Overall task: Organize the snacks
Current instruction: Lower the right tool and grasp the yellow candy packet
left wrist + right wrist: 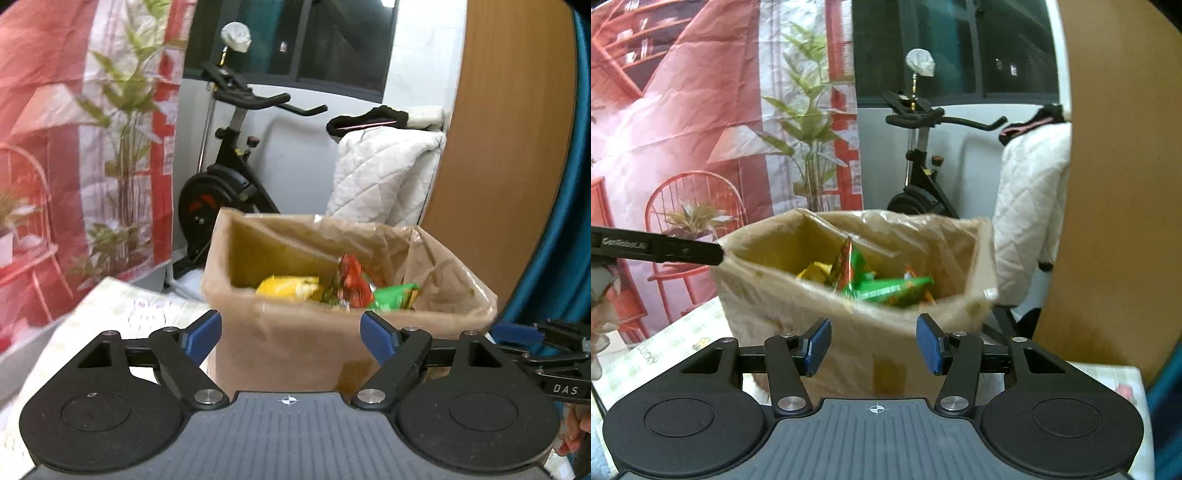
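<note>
A brown cardboard box [295,332] sits in the middle of both views, lined with crinkly brown plastic. Inside it lie snack bags: a yellow bag [288,288], a red bag [352,282] and a green bag [393,296].

The left gripper [291,334] has its blue pads wide apart. Nothing is between them, and the box stands just behind. The right gripper [873,345] has its pads partly apart and holds nothing too.

The box stands on a table with a pale checked cloth [665,354]. Behind are a black exercise bike [229,177], a white quilted blanket [384,173], a wooden board [506,129] at the right, and a red picture curtain [683,129] at the left.
</note>
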A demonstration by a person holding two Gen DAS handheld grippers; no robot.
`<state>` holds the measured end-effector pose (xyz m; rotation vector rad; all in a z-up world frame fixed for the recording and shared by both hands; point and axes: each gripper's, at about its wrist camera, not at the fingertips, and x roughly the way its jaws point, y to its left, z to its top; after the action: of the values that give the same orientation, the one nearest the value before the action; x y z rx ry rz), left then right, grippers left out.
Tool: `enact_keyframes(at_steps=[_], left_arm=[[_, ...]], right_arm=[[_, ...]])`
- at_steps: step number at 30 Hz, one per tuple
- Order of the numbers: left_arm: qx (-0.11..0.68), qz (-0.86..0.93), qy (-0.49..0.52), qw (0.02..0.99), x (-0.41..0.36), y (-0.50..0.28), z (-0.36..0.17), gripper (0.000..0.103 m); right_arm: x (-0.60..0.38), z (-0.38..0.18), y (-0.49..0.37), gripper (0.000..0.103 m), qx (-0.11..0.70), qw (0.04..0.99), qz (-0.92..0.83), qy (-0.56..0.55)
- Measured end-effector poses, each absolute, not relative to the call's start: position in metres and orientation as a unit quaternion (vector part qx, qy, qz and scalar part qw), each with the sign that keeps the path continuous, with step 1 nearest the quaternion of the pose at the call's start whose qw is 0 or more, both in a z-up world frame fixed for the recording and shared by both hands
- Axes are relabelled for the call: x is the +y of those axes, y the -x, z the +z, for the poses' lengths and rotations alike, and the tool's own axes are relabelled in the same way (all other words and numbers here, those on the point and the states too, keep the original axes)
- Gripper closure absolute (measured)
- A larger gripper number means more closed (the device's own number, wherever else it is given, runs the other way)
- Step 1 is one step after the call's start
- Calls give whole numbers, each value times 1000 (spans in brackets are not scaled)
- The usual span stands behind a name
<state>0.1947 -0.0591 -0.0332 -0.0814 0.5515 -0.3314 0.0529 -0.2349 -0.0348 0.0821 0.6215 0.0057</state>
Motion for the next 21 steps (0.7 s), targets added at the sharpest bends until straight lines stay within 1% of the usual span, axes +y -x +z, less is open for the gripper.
enact_keyframes(at_steps=[3,10,15,21], left_arm=[[281,-153,58,946,-52,-182,-43,19],[316,-132,39,939,-57,-169,-80,19],[335,-130,12,933,-65,-166,-102,19],[341,-126,-25,931,-75,-165,-115,19]], right_arm=[[-241,-46,-35,53,311,949,-7,-54],[-239,-93,-8,51,356,931,-31,-70],[-231,-128,2,51,395,916,-29,-56],[-240,-156,15,52,421,902,-28,-94]])
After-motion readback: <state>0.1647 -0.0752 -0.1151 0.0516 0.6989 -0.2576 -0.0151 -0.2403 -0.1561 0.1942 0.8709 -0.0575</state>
